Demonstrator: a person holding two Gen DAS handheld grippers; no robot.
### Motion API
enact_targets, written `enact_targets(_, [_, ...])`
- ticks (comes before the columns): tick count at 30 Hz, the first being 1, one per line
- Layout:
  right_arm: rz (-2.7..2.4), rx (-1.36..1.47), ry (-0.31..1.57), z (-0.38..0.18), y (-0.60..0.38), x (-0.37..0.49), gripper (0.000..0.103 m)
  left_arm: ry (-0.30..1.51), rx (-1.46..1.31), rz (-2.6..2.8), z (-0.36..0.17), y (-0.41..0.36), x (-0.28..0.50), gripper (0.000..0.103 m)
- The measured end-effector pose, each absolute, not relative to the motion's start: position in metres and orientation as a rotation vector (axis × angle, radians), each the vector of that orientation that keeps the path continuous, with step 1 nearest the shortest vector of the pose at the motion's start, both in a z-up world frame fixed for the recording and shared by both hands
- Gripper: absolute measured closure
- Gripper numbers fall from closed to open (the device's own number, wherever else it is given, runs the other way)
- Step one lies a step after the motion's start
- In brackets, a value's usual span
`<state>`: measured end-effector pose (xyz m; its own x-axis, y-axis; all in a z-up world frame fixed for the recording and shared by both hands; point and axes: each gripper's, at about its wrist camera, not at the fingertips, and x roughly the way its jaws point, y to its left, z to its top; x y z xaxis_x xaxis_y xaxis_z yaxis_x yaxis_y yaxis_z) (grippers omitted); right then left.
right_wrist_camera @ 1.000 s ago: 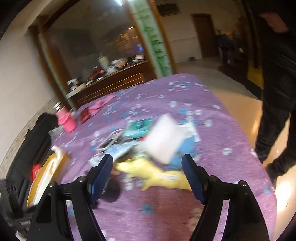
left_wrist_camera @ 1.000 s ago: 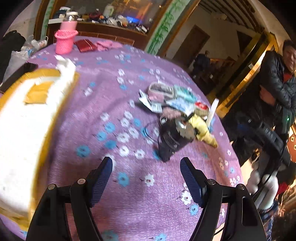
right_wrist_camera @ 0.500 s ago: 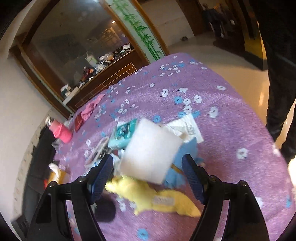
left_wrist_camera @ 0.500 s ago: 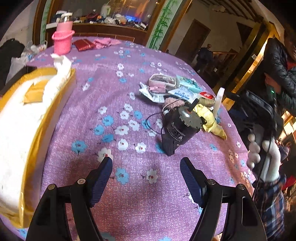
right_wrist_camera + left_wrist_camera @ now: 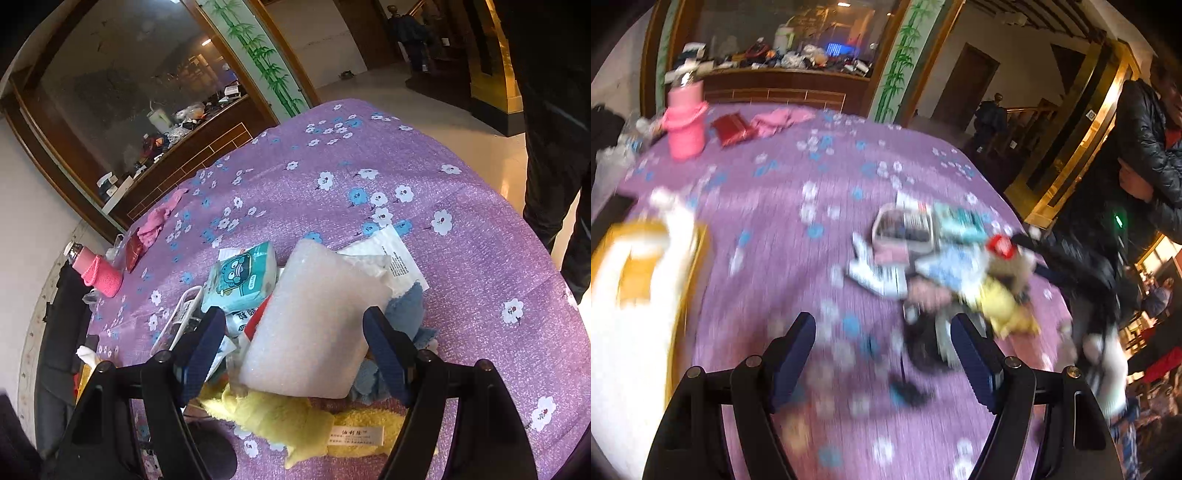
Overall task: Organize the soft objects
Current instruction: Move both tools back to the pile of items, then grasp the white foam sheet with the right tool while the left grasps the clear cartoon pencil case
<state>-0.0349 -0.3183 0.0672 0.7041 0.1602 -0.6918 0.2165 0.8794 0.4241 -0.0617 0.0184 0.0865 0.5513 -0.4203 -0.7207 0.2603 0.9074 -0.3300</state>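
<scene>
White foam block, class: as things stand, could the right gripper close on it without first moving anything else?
Probably yes. The right gripper is open, the white foam block lies between its fingers on top of the pile, and nothing covers it. The yellow cloth lies underneath.

One purple floral tablecloth (image 5: 461,229) is the landmark. At its middle lies one heap, holding one white foam slab (image 5: 314,325), one teal printed tissue pack (image 5: 242,277), one yellow terry towel (image 5: 295,417), one blue fuzzy cloth (image 5: 406,310), one white printed paper sheet (image 5: 399,258) and one white-framed clear pouch (image 5: 181,321). At the tablecloth's far edge stand one pink mesh basket (image 5: 103,277), one dark red wallet (image 5: 133,249) and one pink crumpled cloth (image 5: 157,221). Two grippers show, one per view.
</scene>
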Motion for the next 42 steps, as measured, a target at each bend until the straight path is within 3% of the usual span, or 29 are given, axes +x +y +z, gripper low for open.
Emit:
enact_targets(11, [-0.018,0.486,0.777,0.059,-0.322,-0.030,0.027,1.002,-0.195,-0.413,0.065,-0.031,0.067,0.025])
enact_targets(28, [-0.007,0.437,0.776,0.052,-0.318,-0.032,0.029,1.061,-0.058,-0.466,0.032,-0.088,0.112,0.020])
enact_targets(29, [-0.011,0.439,0.770,0.053,-0.319,-0.033,0.035,1.069,-0.047,-0.465,0.032,-0.089,0.113,0.021])
enact_targets(30, [-0.018,0.438,0.764,0.053,-0.320,-0.035,0.049,1.074,-0.017,-0.464,0.032,-0.092,0.113,0.021])
enact_targets(33, [-0.011,0.453,0.750,0.055,-0.324,-0.039,0.067,1.070,0.026,-0.470,0.035,-0.095,0.110,0.025])
enact_targets(34, [-0.010,0.455,0.741,0.056,-0.324,-0.040,0.068,1.066,0.028,-0.471,0.037,-0.094,0.109,0.033])
enact_targets(36, [-0.013,0.447,0.725,0.059,-0.324,-0.043,0.076,1.045,0.033,-0.479,0.041,-0.092,0.106,0.033])
enact_targets(42, [-0.001,0.457,0.708,0.062,-0.326,-0.044,0.080,0.991,-0.030,-0.498,0.061,-0.071,0.093,0.033])
